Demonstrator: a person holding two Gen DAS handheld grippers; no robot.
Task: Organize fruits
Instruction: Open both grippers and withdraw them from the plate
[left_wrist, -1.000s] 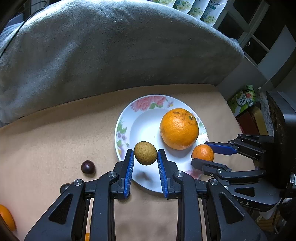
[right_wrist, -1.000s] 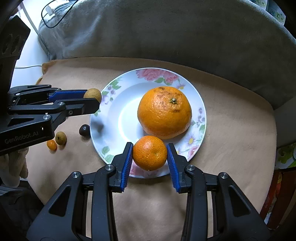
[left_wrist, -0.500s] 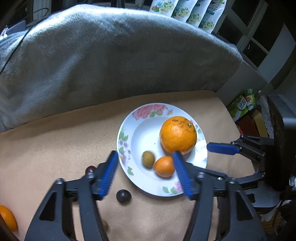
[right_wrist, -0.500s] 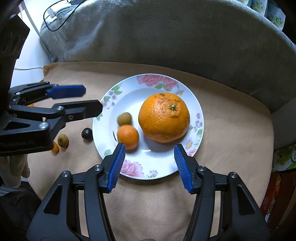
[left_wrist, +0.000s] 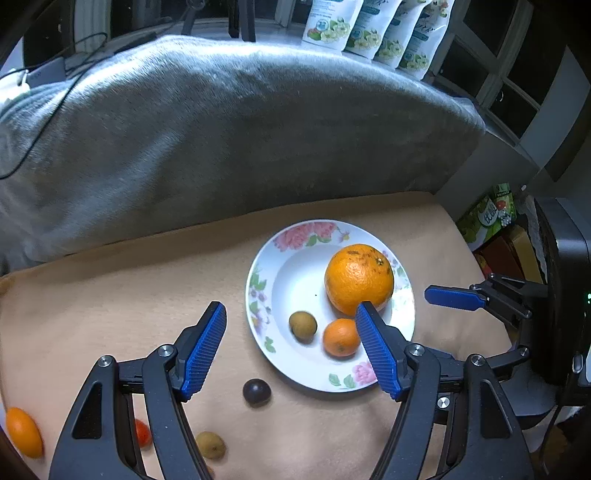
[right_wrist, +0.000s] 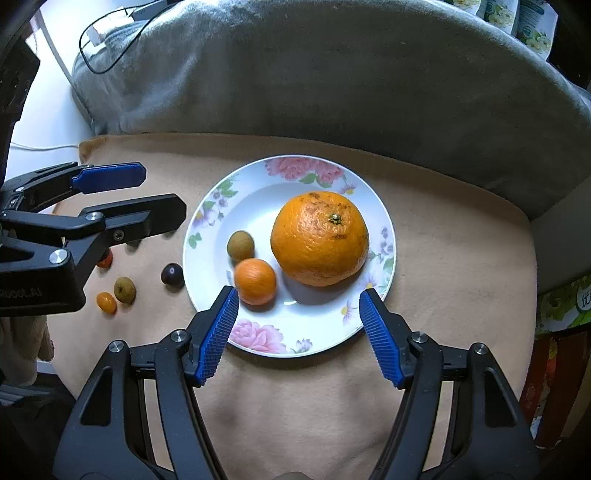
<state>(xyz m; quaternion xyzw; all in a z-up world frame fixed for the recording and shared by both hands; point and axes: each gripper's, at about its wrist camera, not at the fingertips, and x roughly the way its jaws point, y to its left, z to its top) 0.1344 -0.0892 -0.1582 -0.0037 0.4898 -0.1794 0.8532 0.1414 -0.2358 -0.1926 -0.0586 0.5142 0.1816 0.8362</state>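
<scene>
So both claws are spread wide with nothing in them. Plate (right_wrist: 373, 221) has the big orange (right_wrist: 319, 238), a small orange (right_wrist: 255, 281) and a greenish fruit (right_wrist: 240, 245) on it. The leftovers sit off the plate's left side on the tan surface (right_wrist: 443, 258): dark plum (left_wrist: 256, 392) just beside the rim, then a second greenish fruit (left_wrist: 210, 445) and a couple of little orange ones. The plum lies right under the left claw (left_wrist: 290, 350), slightly toward the person. The right claw (right_wrist: 297, 334) is across the plate, so I'd guess left goes for it.
</scene>
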